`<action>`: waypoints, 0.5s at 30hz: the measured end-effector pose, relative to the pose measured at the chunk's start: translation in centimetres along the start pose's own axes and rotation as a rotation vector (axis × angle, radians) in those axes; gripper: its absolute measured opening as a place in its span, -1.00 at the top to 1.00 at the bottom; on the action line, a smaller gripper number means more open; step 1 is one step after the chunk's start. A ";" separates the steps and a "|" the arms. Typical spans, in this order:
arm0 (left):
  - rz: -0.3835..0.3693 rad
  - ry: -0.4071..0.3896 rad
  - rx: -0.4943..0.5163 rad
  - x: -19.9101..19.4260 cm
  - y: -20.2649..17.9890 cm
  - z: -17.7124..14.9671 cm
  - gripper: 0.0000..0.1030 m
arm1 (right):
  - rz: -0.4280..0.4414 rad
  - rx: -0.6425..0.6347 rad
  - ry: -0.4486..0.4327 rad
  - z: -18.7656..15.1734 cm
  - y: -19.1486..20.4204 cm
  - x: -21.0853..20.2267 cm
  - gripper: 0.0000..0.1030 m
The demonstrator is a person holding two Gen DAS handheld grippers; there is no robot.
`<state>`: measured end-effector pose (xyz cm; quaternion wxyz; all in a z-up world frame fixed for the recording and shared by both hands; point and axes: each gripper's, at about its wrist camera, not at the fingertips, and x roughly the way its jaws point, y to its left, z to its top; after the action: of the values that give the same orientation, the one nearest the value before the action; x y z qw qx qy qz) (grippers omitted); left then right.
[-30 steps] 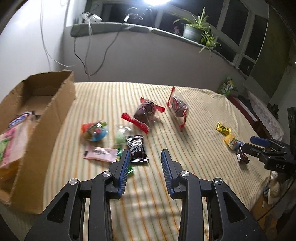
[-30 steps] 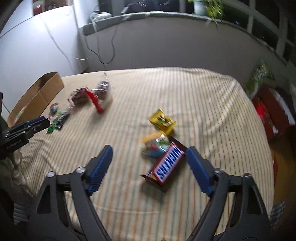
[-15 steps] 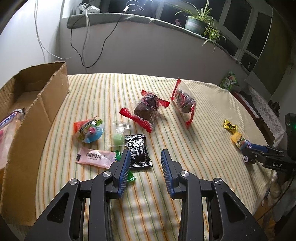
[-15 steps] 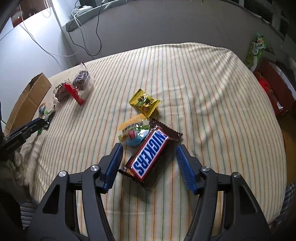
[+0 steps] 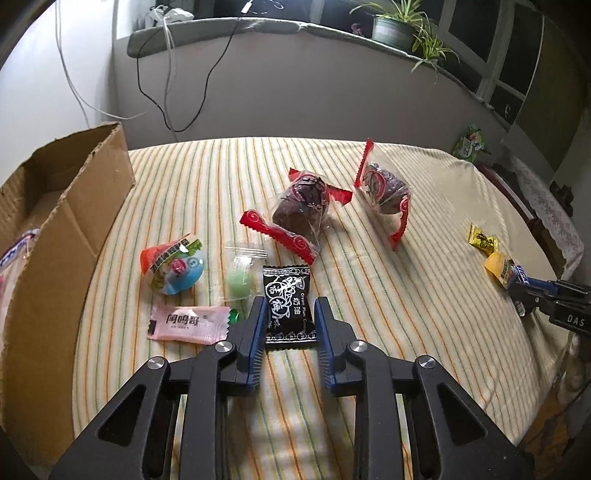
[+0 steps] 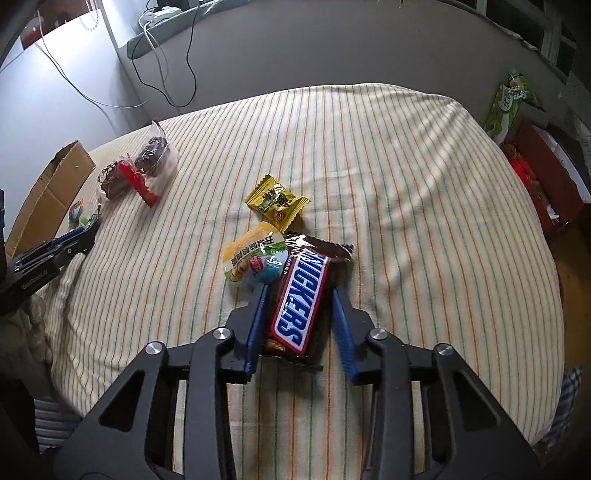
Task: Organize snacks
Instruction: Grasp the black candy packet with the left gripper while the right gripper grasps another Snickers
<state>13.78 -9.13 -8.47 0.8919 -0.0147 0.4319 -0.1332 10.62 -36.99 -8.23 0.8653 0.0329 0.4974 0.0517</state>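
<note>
The left hand-held gripper straddles a black candy packet on the striped bed, jaws apart; a cardboard box stands left.

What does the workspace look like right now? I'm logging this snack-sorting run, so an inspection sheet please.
Surface: striped cloth covering the table.
Job's things: Snickers bar, black candy packet, pink packet, yellow candy, cardboard box at the left edge.
Clutter: nothing seen.
Grippers: left gripper open around the black candy packet; right gripper open around the Snickers bar.
Cables: black cable hanging down the wall.
Surroundings: potted plant on the sill.
</note>
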 end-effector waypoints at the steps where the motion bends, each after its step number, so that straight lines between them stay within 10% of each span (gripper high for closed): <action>1: -0.001 -0.001 0.003 0.0 -0.1 0.0 0.56 | 0.000 0.000 -0.002 -0.1 0.0 -0.1 0.38; 15: -0.060 -0.068 -0.038 -2.4 0.0 -0.2 0.58 | 0.012 0.019 -0.059 -0.2 0.1 -2.6 0.43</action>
<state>12.16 -8.54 -6.77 0.9014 -0.0491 0.4029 -0.1510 9.13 -37.17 -6.08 0.8789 0.0457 0.4721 0.0509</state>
